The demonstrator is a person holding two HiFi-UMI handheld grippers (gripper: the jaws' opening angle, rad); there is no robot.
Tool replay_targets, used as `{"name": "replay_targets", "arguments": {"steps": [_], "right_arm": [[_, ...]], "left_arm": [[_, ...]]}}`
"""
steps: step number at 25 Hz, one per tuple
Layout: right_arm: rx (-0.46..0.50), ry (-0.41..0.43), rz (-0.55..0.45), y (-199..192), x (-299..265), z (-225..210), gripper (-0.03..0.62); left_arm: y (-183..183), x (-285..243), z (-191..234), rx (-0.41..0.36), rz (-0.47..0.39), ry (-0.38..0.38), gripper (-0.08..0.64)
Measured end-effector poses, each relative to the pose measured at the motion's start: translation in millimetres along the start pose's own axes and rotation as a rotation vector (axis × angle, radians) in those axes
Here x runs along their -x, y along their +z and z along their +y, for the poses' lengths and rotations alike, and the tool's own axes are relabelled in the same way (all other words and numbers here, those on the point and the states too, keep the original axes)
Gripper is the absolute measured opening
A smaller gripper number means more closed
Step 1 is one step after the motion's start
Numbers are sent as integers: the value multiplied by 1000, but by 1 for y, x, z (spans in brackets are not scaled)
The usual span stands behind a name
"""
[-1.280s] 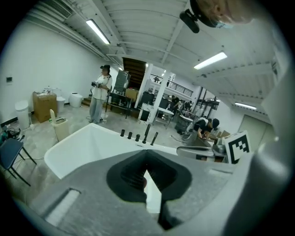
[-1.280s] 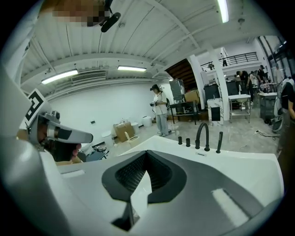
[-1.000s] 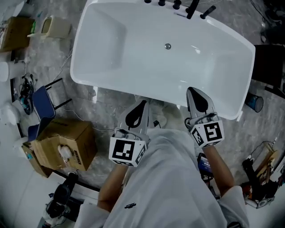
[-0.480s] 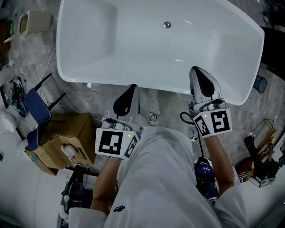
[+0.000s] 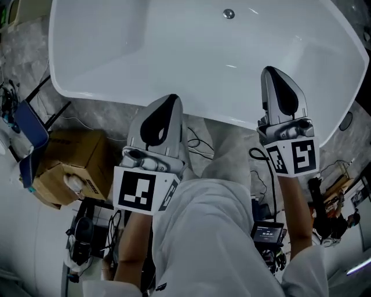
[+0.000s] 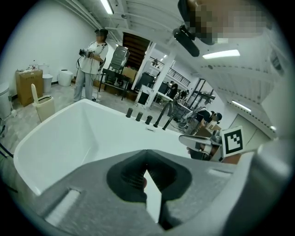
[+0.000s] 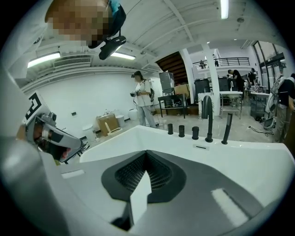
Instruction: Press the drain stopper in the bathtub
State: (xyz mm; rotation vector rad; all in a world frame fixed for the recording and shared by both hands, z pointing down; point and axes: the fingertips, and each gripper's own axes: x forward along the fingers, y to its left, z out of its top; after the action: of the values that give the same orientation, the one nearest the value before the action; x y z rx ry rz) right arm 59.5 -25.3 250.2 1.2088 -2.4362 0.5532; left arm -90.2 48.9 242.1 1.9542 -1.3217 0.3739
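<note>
So the big white freestanding bathtub (image 5: 174,52) fills most of the head view, and a brown cardboard box (image 5: 69,162) sits on the floor off its near-left corner. The grey left gripper (image 5: 167,101) hangs just outside the tub's near rim, jaws pressed together, nothing in them. The grey right gripper (image 5: 272,72) pokes over that same rim, jaws closed too and empty. The little round chrome drain stopper (image 5: 228,13) is on the tub floor, well apart from both.
</note>
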Motion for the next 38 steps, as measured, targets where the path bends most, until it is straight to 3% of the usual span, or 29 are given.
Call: {"name": "replay_targets", "arguments": {"steps": [6, 15, 21, 28, 38], "right_arm": [[-42, 56, 26, -37, -32, -31, 2], [-42, 53, 23, -78, -110, -44, 3], [-45, 44, -16, -98, -115, -62, 3], [-1, 88, -4, -120, -143, -87, 2], [30, 76, 56, -200, -208, -120, 3]], "left_arm": [[-39, -48, 4, 29, 29, 21, -2], [-67, -89, 43, 37, 25, 32, -2], [-86, -115, 24, 77, -5, 20, -2], [-90, -156, 2, 43, -30, -31, -2], [-125, -205, 33, 18, -29, 0, -2]]}}
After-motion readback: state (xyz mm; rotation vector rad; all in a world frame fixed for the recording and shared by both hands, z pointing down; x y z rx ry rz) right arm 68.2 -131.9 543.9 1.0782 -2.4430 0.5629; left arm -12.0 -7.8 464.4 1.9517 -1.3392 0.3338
